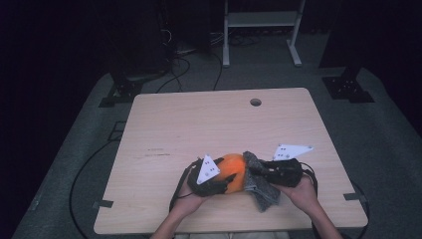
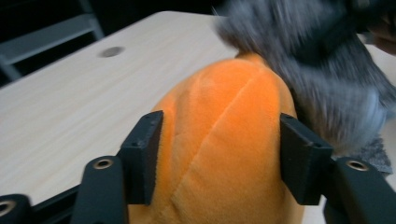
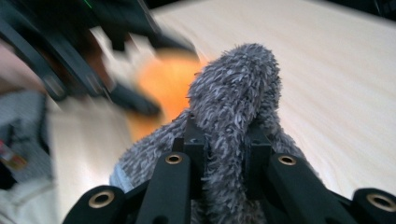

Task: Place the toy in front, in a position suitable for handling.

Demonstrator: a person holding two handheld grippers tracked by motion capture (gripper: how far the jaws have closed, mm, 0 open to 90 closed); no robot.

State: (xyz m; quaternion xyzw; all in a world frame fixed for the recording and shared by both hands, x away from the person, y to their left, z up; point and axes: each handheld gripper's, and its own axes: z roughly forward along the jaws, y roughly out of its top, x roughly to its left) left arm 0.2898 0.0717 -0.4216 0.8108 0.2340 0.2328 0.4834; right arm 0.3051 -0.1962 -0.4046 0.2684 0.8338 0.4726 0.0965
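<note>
near the front edge of the counter (image 1: pixel 164 124), between both hands: one orange plush toy (image 1: pixel 233 168), one grey fuzzy cloth (image 1: pixel 261 186).

left gripper (image 1: pixel 224 181): fingers (image 2: pixel 144 156) clamped on the toy's flanks, pile dented under them. right gripper (image 1: pixel 259 173): fingers (image 3: pixel 194 140) pinched tight on a bunched fold of the cloth, which touches the toy's top and drapes onto the counter.

handling, by judgement: toy looks light, soft and stuffed; it gives under pressure and may squirm out, so hold across the broad middle as now, not the rounded top. cloth is limp and light, not fragile; a gathered fold holds better than a single edge.

count: one toy, one cloth, two grippers.
</note>
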